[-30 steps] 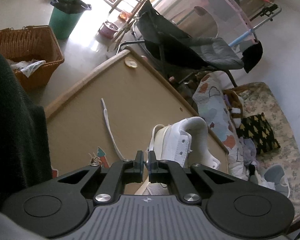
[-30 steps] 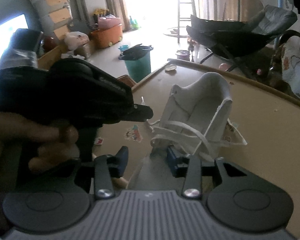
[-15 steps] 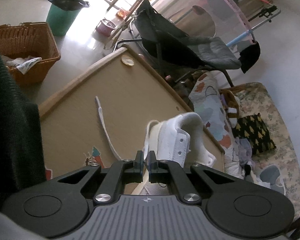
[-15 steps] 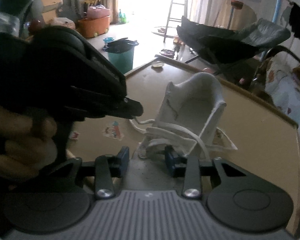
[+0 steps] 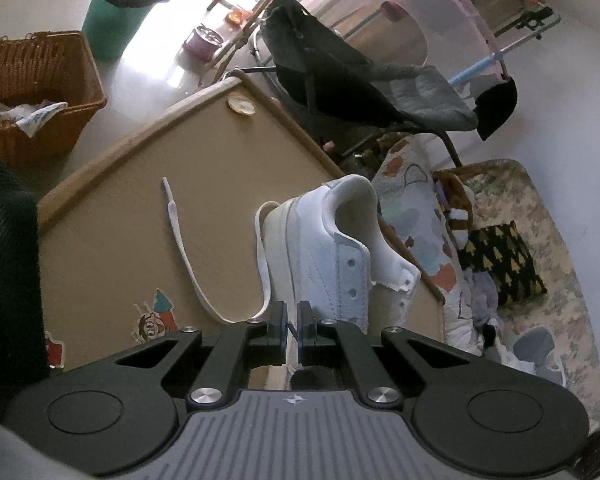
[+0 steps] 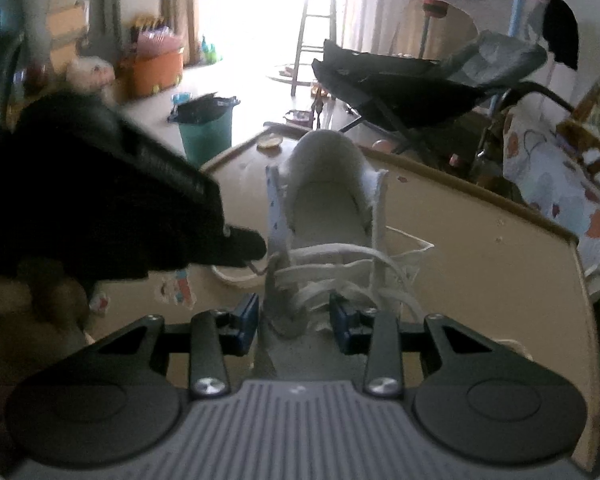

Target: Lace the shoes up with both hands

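Shoe stands on the table, heel away from the person, white and partly laced. Left gripper is pressed together, pinching the lace at the shoe's left side; the lace's free end trails across the table beside a cartoon sticker. Right gripper is spread, fingers straddling the laced front of the shoe without visibly pressing it. Whether they touch it cannot be told. Bin and basket stand on the floor beyond.
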`<state>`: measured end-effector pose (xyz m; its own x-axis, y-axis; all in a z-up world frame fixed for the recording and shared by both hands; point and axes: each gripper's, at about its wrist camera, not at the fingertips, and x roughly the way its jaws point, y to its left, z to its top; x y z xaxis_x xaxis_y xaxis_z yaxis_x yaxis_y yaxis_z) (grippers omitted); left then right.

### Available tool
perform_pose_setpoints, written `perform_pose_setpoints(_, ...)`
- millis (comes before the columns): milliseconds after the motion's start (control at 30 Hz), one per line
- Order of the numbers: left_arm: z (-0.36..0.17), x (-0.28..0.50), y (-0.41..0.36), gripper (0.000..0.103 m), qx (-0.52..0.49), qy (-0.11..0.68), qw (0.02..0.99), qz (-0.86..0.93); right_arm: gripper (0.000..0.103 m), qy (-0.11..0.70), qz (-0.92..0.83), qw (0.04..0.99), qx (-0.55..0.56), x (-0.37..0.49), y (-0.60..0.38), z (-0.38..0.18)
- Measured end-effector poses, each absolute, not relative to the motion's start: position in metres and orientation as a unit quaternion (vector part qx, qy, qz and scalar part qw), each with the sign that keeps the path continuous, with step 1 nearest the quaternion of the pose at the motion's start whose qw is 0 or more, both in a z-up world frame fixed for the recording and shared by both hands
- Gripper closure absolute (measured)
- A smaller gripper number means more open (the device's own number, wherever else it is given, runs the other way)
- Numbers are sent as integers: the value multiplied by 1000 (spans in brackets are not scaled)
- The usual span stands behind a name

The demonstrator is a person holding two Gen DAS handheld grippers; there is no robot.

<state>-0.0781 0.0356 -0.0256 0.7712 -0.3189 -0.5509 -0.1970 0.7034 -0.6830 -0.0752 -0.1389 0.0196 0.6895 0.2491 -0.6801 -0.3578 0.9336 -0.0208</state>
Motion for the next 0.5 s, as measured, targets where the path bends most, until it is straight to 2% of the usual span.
perform_pose_setpoints(300,-27,-75,37,95,-376,345,859,-38,65,352,152,917,-111,-66,-135,12)
perform_pose_setpoints(333,-27,-75,37,103,-368,353,860,-30,65,350,150,918,-113,-65,-136,12)
perform_pose_setpoints(367,-29,-74,37,103,-363,361,859,-21,65,349,146,919,-115,-65,-136,11)
perform_pose_setpoints(500,-56,-77,57,103,-456,390,800,7,65,345,105,927,-99,-56,-151,9)
